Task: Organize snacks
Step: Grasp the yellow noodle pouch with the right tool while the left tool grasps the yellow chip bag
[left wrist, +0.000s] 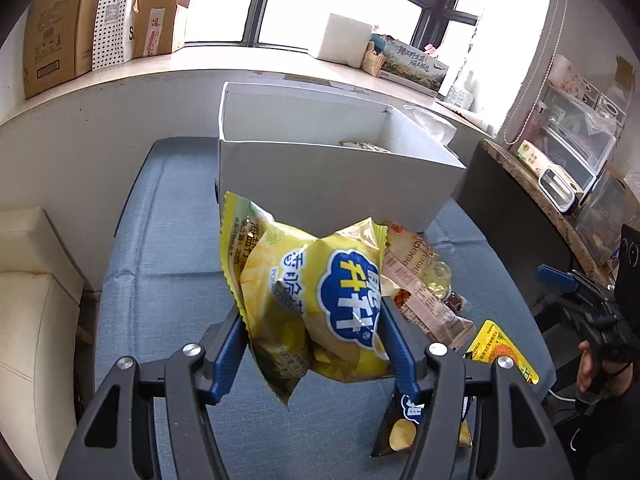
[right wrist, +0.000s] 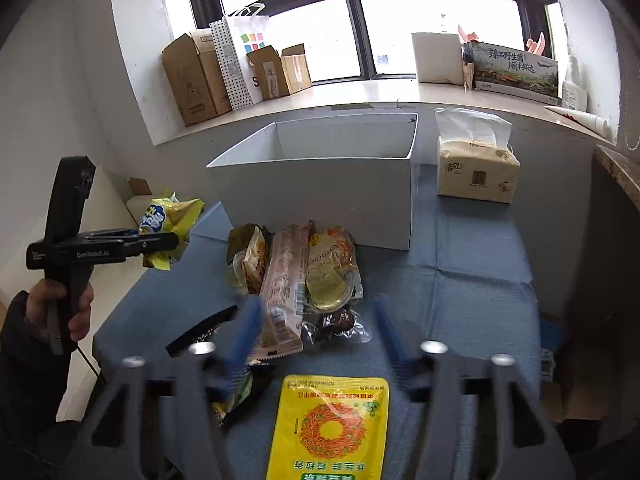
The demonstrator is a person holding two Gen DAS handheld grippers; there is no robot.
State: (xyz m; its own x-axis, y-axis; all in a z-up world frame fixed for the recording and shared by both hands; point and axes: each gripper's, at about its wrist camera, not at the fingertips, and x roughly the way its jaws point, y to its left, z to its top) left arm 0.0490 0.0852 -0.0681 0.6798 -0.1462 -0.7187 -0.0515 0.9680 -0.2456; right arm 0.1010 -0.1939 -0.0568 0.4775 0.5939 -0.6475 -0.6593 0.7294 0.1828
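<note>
Left wrist view shows the left gripper [left wrist: 316,344] clamped on the yellow chip bag [left wrist: 316,304], both blue pads pressing its sides and the bag lifted clear of the blue cloth [left wrist: 168,272]. Your step in hand is, by the look of it, the carry to the white box [left wrist: 340,184], which stands at the far end of the cloth with its open top toward you. Keep the squeeze steady — the bag is air-filled and can slip or crush. Raise it above the near wall of the white box before you move forward, and release only when the bag hangs over the open interior.

The right gripper [right wrist: 316,344] stands wide with nothing between its pads; it hovers above the snack pile [right wrist: 296,276], with the flat yellow packet [right wrist: 328,428] lying nearest to you. Hold it clear of the left arm's path to the box.

Each view supplies what the other lacks:

- Left wrist view shows some contents low inside the white box, and a dark chip bag [left wrist: 400,428] lying under the gripper's right finger.
- Right wrist view shows the left gripper from the side — the person's hand [right wrist: 60,304] on its handle, the chip bag well left of the box — and a tissue pack [right wrist: 476,168] to the right of the box.
</note>
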